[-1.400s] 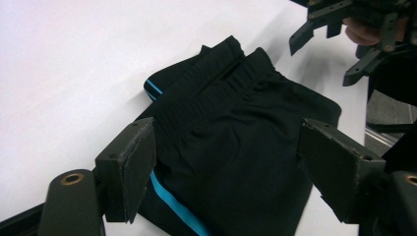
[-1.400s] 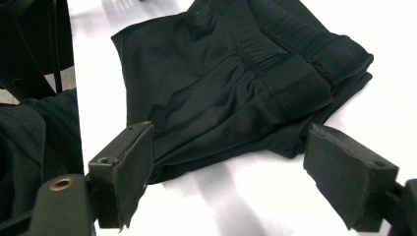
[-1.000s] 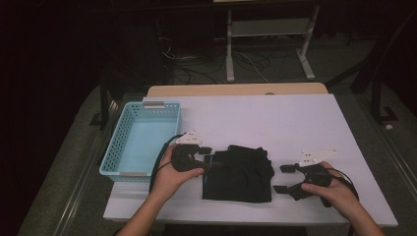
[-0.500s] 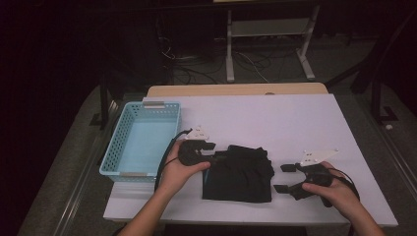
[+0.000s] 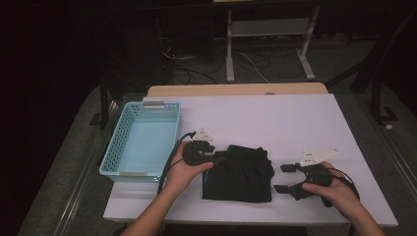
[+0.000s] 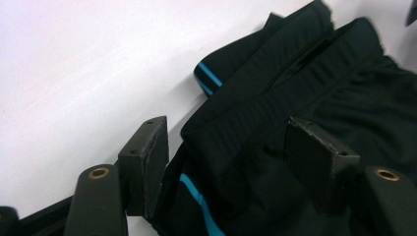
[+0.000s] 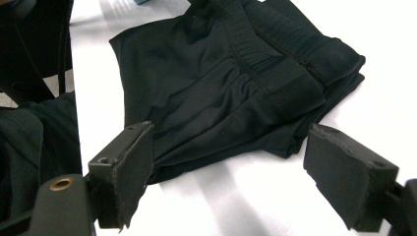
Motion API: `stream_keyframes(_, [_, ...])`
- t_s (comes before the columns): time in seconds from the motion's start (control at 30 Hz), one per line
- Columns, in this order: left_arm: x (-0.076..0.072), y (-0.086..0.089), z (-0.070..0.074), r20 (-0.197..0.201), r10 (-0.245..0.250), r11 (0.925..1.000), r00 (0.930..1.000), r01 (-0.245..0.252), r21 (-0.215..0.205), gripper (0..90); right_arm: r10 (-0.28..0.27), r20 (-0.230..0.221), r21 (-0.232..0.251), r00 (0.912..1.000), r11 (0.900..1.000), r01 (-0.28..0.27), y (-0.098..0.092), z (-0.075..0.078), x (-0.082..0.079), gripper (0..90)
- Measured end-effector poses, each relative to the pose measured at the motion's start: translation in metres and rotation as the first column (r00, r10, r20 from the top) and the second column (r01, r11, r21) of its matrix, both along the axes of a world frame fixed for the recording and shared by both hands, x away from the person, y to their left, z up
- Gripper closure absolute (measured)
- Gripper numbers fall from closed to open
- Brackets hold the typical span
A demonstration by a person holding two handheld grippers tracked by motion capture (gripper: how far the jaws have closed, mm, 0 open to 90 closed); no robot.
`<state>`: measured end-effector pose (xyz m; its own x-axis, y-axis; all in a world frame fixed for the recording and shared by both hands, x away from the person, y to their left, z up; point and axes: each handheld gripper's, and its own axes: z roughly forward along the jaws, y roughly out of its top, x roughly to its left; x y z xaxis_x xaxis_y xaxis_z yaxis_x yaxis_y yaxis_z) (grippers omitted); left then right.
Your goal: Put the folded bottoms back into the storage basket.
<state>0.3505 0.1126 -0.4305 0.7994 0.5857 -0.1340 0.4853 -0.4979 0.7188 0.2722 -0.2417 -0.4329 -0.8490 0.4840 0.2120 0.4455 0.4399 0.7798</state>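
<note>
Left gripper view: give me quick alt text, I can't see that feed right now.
The left gripper is open, its two black jaws straddling the thick edge of a folded black garment with thin blue stripes. The garment lies on a white table.

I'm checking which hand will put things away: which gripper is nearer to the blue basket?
Left. The left gripper sits just right of the blue basket, at the folded black garment's left edge. The right gripper is farther off, on the garment's far side.
</note>
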Motion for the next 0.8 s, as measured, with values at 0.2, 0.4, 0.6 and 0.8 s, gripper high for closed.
stream_keyframes(0.2, [0.001, 0.0, -0.007, -0.008, 0.015, 0.9997, 0.9999, -0.014, 0.02, 31.0, -0.001, 0.0, 0.001, 1.0, 1.0, 0.001, -0.001, 0.0, 0.001, 19.2])
stream_keyframes(0.4, [0.0, -0.002, -0.011, -0.012, 0.027, 0.9985, 0.9996, -0.027, 0.047, 27.6, 0.0, -0.001, 0.0, 1.0, 1.0, 0.0, -0.001, 0.0, 0.0, 19.2])
stream_keyframes(0.6, [0.001, -0.002, -0.013, -0.011, 0.04, 0.9975, 0.9992, -0.039, 0.059, 24.1, 0.002, -0.001, -0.003, 1.0, 1.0, -0.002, 0.0, -0.001, 0.0, 19.2])
stream_keyframes(0.8, [0.001, -0.001, -0.015, 0.009, 0.064, 0.9939, 0.9979, -0.064, 0.09, 21.1, 0.003, -0.002, -0.003, 1.0, 1.0, -0.003, 0.0, -0.001, 0.0, 19.2])
